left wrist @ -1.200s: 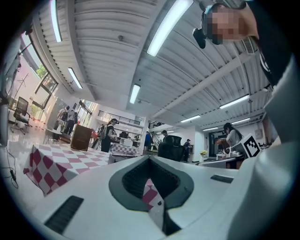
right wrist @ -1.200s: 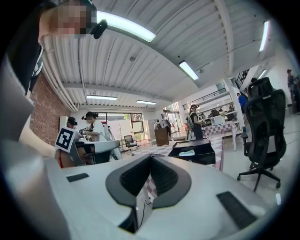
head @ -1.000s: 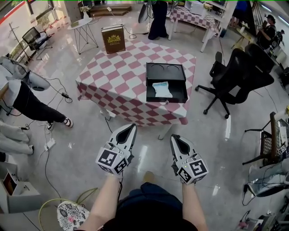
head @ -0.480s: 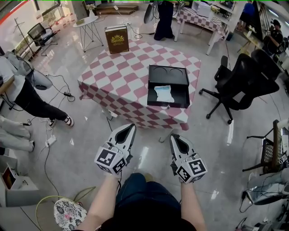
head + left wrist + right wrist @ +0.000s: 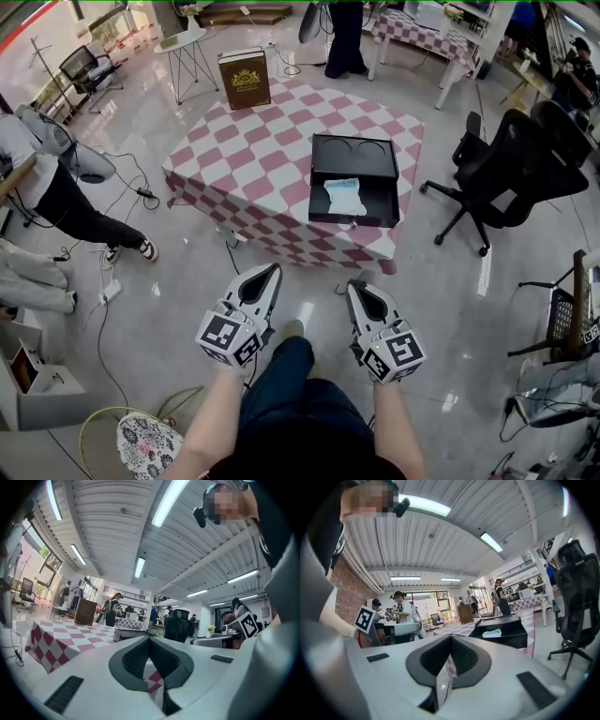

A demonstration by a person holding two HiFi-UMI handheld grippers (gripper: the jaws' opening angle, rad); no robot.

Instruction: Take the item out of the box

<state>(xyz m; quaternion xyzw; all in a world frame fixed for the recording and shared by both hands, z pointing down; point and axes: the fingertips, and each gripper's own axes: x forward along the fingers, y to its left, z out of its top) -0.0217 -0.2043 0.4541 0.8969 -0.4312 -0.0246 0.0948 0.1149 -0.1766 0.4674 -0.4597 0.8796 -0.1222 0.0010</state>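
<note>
Black rectangular open box [image 5: 375, 208] is sitting on the red-and-white checked cloth table [image 5: 253, 159], near its right front edge. The pale blue-and-white soft packet [image 5: 344, 196] is lying in the box's front tray, with the lid lying open behind it. The left gripper [image 5: 271, 270] and right gripper [image 5: 358, 287] are both hanging over the glossy floor [image 5: 178, 281], well short of the table. Both are clenched with nothing between the jaws. The step in hand looks like the approach. To do it well, the person should be closing in on the table edge first and opening the right jaws before reaching. Then it's a matter of coming down over the tray wall, pinching the packet across its middle and lifting it clear of the rim. The left gripper could be steadying the box.
</note>
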